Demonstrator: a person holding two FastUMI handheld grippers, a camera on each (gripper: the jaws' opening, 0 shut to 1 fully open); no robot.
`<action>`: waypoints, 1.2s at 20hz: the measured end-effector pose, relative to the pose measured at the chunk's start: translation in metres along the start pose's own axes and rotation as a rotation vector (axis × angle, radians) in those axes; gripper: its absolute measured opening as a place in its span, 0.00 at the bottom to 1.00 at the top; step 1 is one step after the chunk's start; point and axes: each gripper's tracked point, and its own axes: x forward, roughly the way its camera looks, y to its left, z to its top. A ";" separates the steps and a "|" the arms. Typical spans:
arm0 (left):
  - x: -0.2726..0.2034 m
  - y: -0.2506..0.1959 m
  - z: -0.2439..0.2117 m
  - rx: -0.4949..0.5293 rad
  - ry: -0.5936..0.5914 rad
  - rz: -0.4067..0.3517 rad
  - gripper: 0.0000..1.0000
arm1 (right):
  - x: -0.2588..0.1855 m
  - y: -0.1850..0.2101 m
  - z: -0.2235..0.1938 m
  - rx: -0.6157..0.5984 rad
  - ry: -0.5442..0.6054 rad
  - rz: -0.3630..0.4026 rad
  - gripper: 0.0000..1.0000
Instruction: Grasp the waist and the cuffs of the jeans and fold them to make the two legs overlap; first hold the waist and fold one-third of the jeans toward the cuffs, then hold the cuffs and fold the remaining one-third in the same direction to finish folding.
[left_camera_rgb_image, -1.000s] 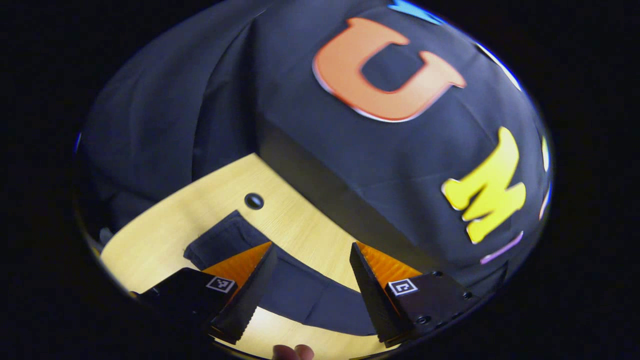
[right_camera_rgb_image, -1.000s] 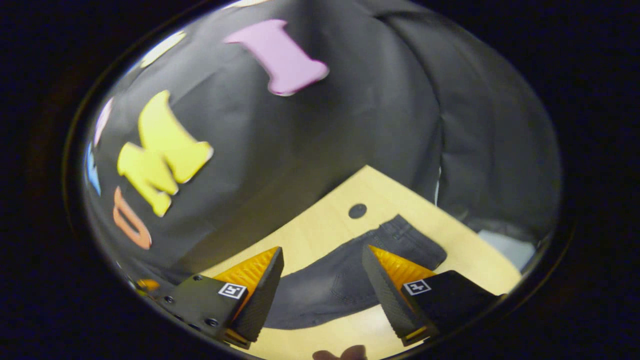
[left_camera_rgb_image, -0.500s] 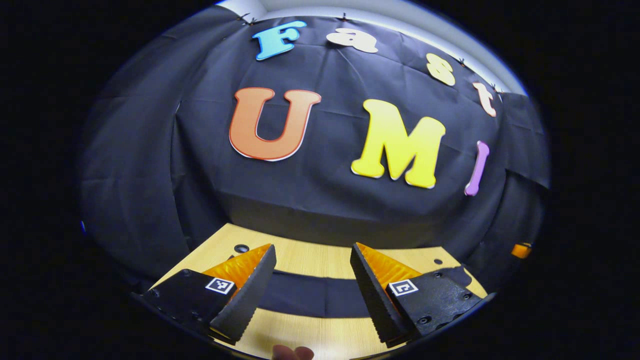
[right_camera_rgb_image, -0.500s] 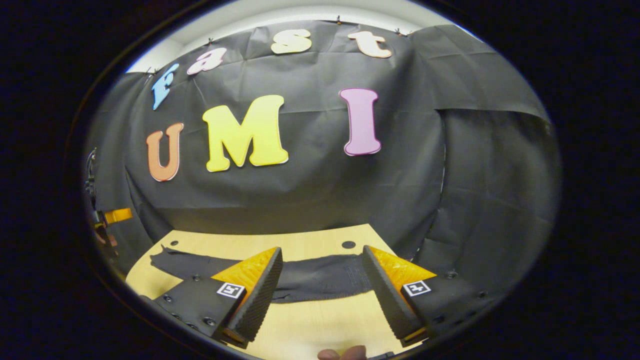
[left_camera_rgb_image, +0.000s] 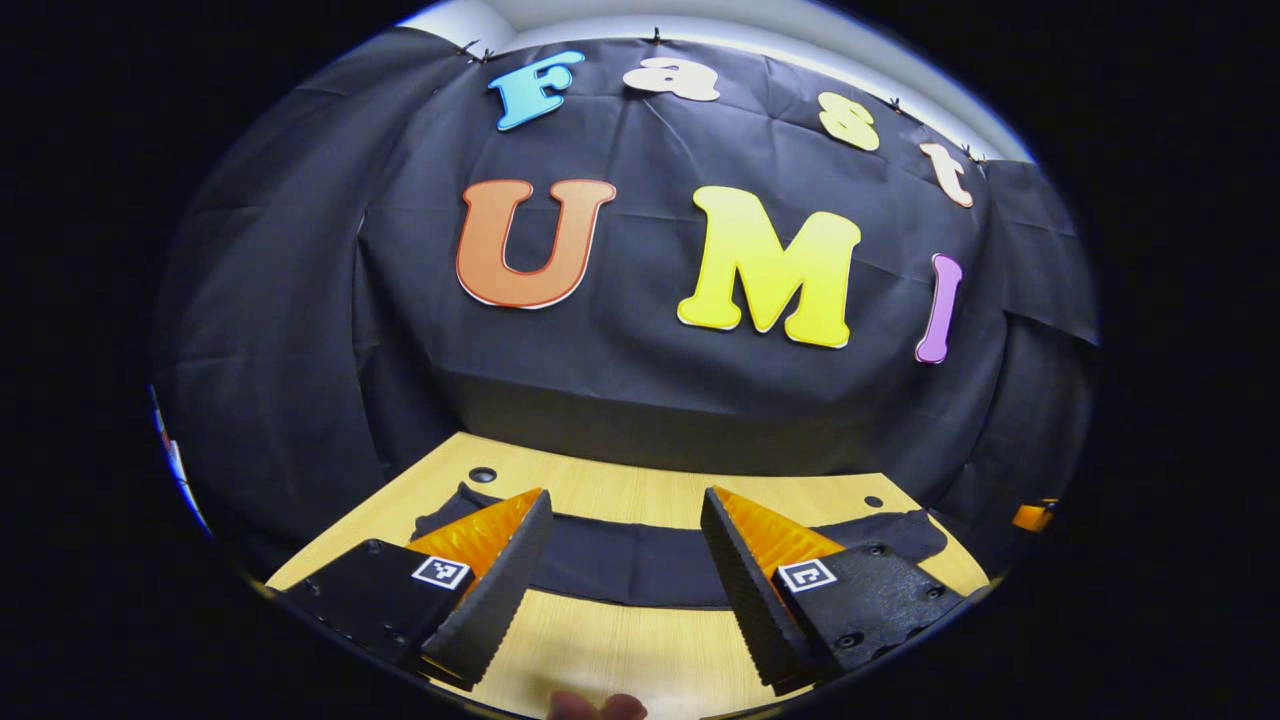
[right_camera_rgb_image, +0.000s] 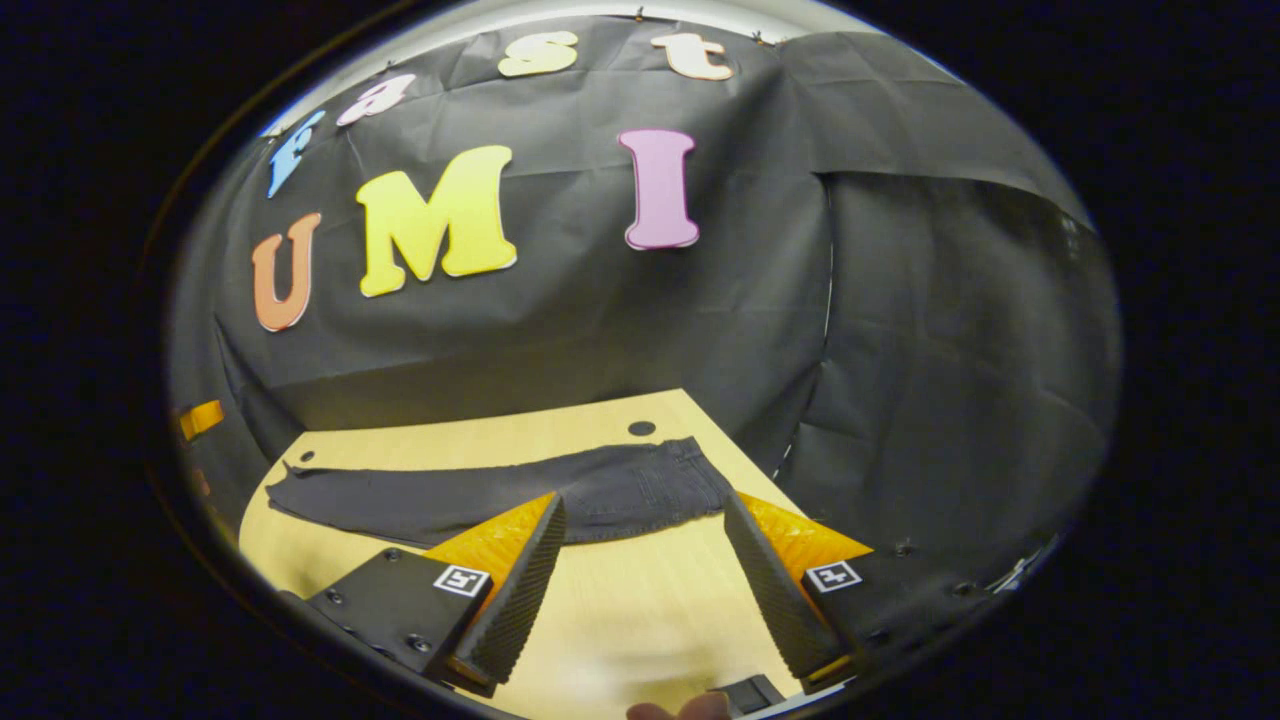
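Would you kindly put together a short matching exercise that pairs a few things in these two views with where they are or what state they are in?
Things:
1. jeans
2. left gripper
3. round hole in the table
4. table

Places or states:
A. open, nothing between the jaws
B. light wood, carrying the garment
C. spread out long and flat
D. just behind the waist end, near the far edge

Pairs: 1-C, 2-A, 3-D, 4-B
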 end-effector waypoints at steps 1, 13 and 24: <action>0.001 0.000 -0.002 0.003 0.014 0.007 0.96 | 0.015 -0.007 -0.006 0.023 0.015 -0.009 0.99; 0.012 -0.015 -0.021 -0.092 0.164 0.122 0.96 | 0.247 -0.084 -0.081 0.223 0.189 -0.136 0.99; 0.026 -0.029 -0.032 -0.107 0.209 0.140 0.96 | 0.271 -0.073 -0.097 0.222 0.243 -0.047 0.65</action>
